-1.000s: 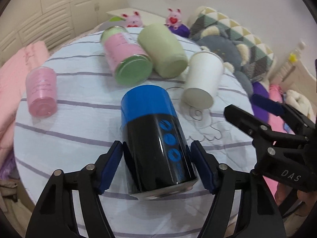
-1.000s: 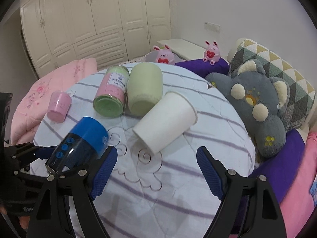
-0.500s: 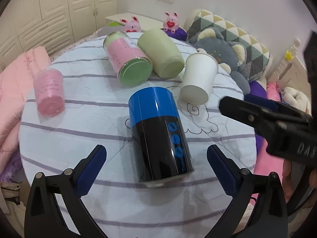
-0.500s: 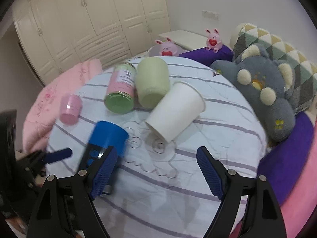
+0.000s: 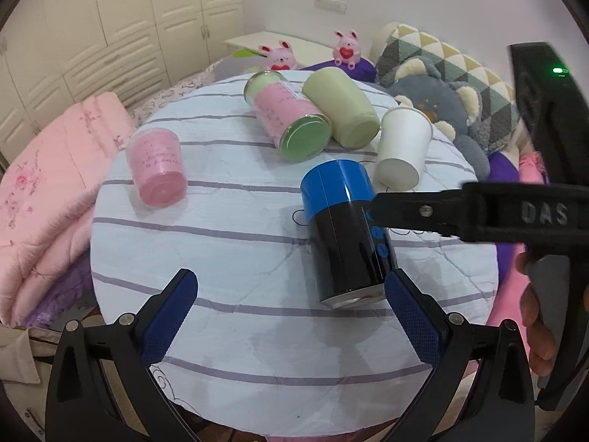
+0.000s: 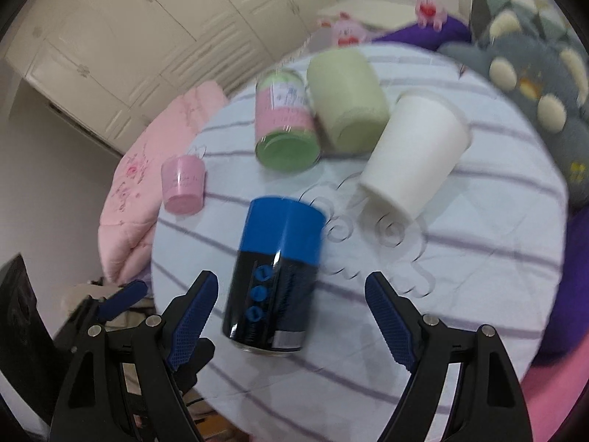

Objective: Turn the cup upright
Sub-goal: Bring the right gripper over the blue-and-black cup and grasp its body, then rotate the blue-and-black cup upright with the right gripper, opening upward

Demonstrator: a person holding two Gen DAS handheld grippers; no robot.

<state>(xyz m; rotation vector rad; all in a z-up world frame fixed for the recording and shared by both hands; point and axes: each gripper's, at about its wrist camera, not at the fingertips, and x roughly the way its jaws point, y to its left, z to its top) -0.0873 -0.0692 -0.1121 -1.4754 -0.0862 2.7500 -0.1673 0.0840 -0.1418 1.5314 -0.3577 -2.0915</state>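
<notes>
A black cup with a blue band (image 5: pixel 348 234) lies on its side on the round striped table (image 5: pixel 228 243), blue end pointing away; it also shows in the right wrist view (image 6: pixel 274 272). My left gripper (image 5: pixel 291 320) is open and empty, pulled back near the table's front edge, the cup lying just beyond its right finger (image 5: pixel 412 322). My right gripper (image 6: pixel 291 316) is open, its fingers on either side of the cup's near end without touching. The right gripper's body crosses the left wrist view (image 5: pixel 478 213).
Several other cups lie on their sides: a small pink cup (image 5: pixel 158 167) at the left, a pink-and-green jar (image 5: pixel 291 121), a pale green cup (image 5: pixel 342 108) and a white paper cup (image 5: pixel 403 154) at the back. Pink bedding (image 5: pixel 40 191) lies left, plush pillows (image 5: pixel 452 99) right.
My left gripper opened, let go of the black cup and drew back left. My right gripper swung over from the right and now straddles the cup's near end.
</notes>
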